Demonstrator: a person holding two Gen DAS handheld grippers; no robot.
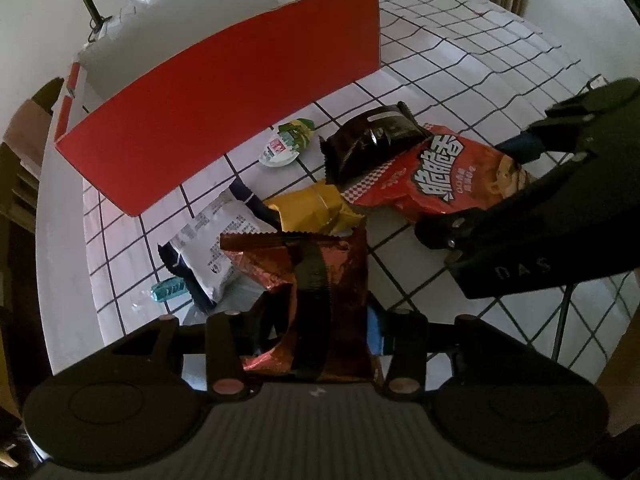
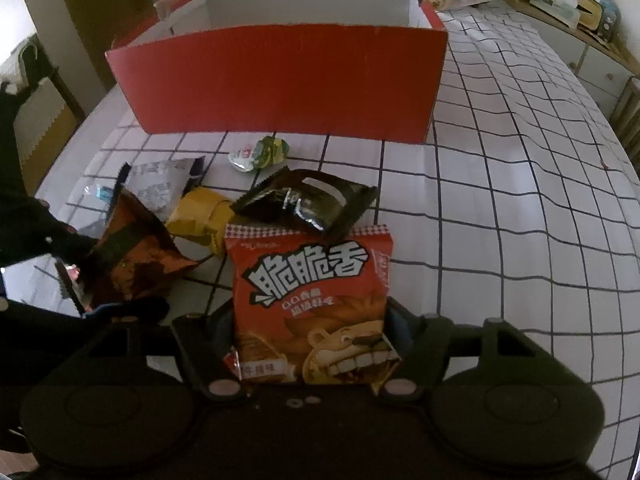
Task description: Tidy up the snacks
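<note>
Red cardboard box (image 2: 280,80) sits well beyond both sets of fingers. Right gripper (image 2: 312,344) has its fingers squeezed on the sides of the red snack bag (image 2: 312,280). Left gripper (image 1: 316,320) is clamped on a crumpled copper foil packet (image 1: 320,272). Black packet (image 2: 308,204) and yellow packet (image 2: 204,216) lie just past the fingertips.
</note>
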